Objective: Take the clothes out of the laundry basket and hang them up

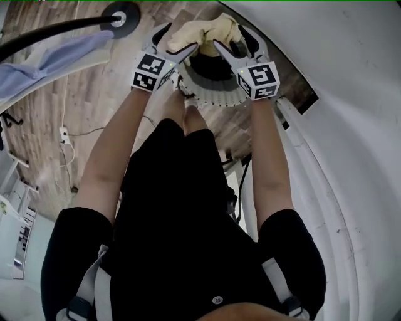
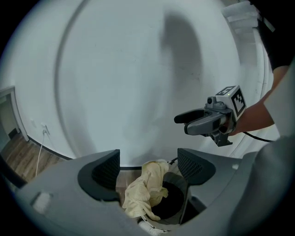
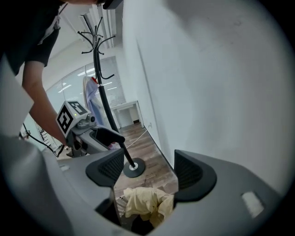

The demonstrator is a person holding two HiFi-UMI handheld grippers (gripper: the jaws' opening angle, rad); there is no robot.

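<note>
Over the laundry basket (image 1: 216, 97), arms stretched down, left gripper (image 1: 172, 42) and right gripper (image 1: 233, 41) gaping empty above yellow cloth (image 1: 207, 30), coat stand (image 1: 122, 15) nearby.

Soft, crumpled pale-yellow cloth garment (image 1: 203, 34), ribbed pale plastic basket (image 1: 216, 94) — matt, wood-grain plank floor (image 1: 81, 106), smooth matt white wall (image 2: 138, 69), black coat stand (image 3: 133, 168) — faint metallic sheen, limp blue cloth (image 1: 56, 59)

Wood-plank floor (image 1: 50, 113), plain white wall (image 3: 207, 69); black coat stand (image 3: 99, 69) on round base, white cable (image 1: 66, 147) across floor
</note>
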